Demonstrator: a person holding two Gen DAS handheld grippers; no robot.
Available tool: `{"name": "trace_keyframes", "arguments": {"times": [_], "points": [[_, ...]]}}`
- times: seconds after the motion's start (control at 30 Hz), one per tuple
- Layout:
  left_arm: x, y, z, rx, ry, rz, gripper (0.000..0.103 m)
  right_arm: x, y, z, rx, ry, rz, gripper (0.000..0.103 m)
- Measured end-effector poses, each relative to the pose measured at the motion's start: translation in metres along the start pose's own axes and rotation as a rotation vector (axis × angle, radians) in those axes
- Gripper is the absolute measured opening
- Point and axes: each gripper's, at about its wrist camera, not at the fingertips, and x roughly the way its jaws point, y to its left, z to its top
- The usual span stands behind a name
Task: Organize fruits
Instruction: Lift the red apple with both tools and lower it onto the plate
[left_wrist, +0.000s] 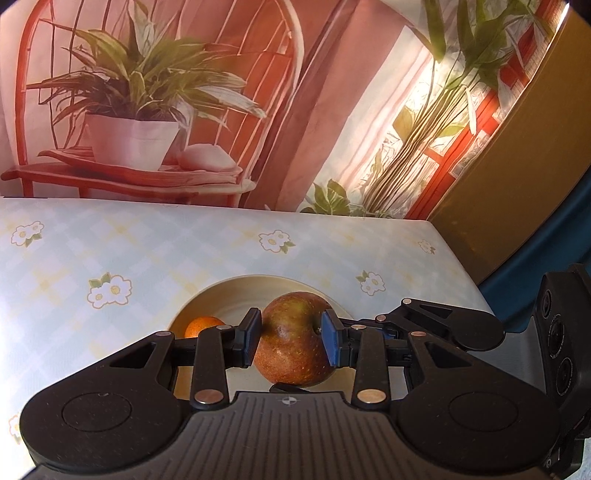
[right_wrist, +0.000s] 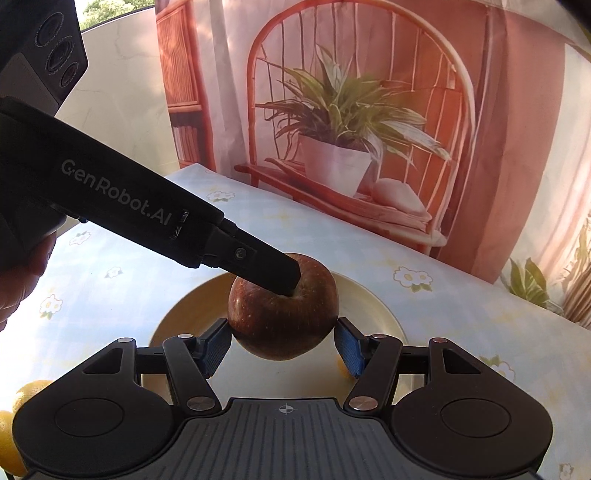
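Clearly, the left hand-held gripper (left_wrist: 291, 340) is clamped on a reddish-brown apple (left_wrist: 293, 338): in the left wrist view its blue pads (left_wrist: 331, 341) press against both sides of the fruit, one of them right beside the stem dimple. The apple hangs above a cream plate (left_wrist: 236, 295) that sits on the counter (left_wrist: 110, 240), which wears a pale checked cloth printed with white flowers. A small orange (left_wrist: 201, 326) lies in the plate, to the left of the apple and partly hidden behind the gripper's linkage. From the right wrist view, the same apple (right_wrist: 282, 317) sits between the blue pads (right_wrist: 351, 350) of the right hand-held gripper (right_wrist: 282, 349), which touch its lower sides, so this gripper grasps it too. The left tool's black body reaches in from the upper left, its fingertip (right_wrist: 284, 275) ending at the top of the apple, and a hand (right_wrist: 22, 266) shows at the left edge. Yellow fruit (right_wrist: 22, 398) peeks out at the lower left, mostly hidden. Behind the counter hangs a printed backdrop (right_wrist: 369, 110) of a potted plant on a red chair.
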Motion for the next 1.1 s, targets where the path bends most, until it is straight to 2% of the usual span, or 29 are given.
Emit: {"name": "trace_keyframes", "arguments": {"times": [0.2, 0.57, 1.1], "points": [[0.023, 0.007, 0.005, -0.021, 0.008, 0.023, 0.038, 0.022, -0.01, -0.002, 0.007, 0.013, -0.033, 0.058], [0.032, 0.022, 0.01, -0.085, -0.002, 0.048, 0.037, 0.04, -0.018, 0.001, 0.001, 0.016, -0.053, 0.057], [-0.007, 0.016, 0.002, -0.033, -0.084, 0.189, 0.037, 0.037, -0.014, 0.003, 0.016, 0.006, -0.098, 0.059]]}}
